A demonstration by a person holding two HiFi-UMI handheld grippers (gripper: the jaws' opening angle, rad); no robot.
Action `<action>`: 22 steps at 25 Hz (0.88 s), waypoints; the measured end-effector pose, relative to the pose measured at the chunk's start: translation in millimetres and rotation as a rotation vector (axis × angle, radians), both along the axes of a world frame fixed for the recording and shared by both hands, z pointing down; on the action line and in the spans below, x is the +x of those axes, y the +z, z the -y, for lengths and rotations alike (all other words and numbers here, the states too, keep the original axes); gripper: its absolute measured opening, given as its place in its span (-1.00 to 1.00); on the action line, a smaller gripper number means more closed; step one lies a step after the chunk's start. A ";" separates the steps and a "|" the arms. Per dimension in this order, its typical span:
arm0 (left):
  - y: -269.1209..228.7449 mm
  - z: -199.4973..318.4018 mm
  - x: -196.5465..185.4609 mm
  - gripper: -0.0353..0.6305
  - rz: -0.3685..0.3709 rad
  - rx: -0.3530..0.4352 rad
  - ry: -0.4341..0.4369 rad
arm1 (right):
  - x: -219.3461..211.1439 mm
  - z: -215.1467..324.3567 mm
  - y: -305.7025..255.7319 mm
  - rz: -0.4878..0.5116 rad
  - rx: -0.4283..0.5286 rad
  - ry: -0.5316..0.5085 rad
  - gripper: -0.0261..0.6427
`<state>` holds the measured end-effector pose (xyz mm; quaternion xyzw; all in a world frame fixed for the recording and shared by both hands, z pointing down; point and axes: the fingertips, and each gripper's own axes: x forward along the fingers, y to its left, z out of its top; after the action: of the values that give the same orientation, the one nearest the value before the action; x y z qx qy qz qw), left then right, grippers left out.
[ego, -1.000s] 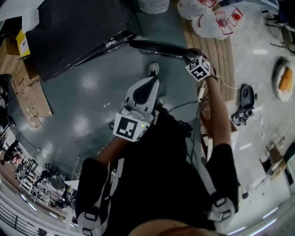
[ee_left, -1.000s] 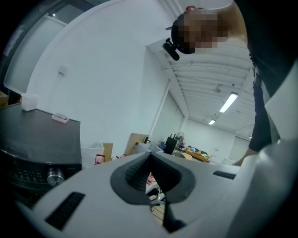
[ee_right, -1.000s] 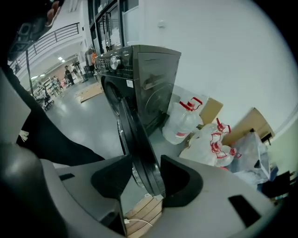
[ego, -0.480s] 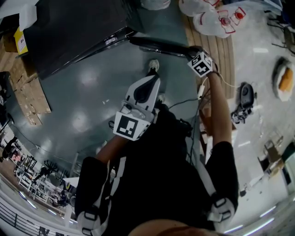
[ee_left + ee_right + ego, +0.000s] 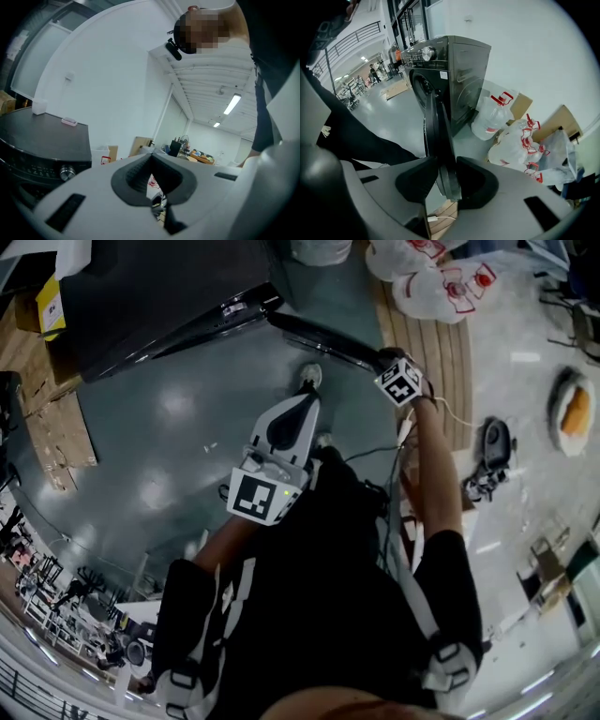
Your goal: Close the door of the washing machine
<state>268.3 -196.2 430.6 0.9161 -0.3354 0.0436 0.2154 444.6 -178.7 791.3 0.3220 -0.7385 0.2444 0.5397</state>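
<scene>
The dark washing machine is standing at my front left, its door hanging open towards me. My right tongs are closing on the door's outer edge, which is sitting between the pads. My left tongs are staying clear of it, clenched on nothing.

Black shirt; white left tool, seemingly dark-padded.
</scene>
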 end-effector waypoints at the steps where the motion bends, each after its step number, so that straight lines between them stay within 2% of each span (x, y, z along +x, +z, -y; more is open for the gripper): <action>1: -2.0 -7.0 -4.0 -0.88 0.002 0.006 -0.010 | -4.5 -7.1 -0.6 0.002 0.001 0.002 -0.57; 5: -6.8 -39.9 -19.3 -0.88 0.002 0.023 -0.058 | -24.7 -37.6 4.2 0.024 -0.004 0.018 -0.59; 13: -19.8 -115.2 -67.6 -0.88 0.002 0.072 -0.198 | -87.2 -99.2 13.4 0.097 -0.079 0.098 -0.58; 17: -25.6 -149.8 -95.2 -0.88 0.024 0.094 -0.254 | -112.7 -117.8 13.1 0.086 -0.079 0.186 -0.58; 22: -25.8 -183.1 -138.2 -0.88 0.045 0.096 -0.319 | -162.9 -137.0 13.6 0.124 -0.076 0.255 -0.56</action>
<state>130.1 -13.1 404.7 0.8593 -0.4830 0.0132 0.1678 281.7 -41.7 804.9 0.3768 -0.7137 0.3580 0.4695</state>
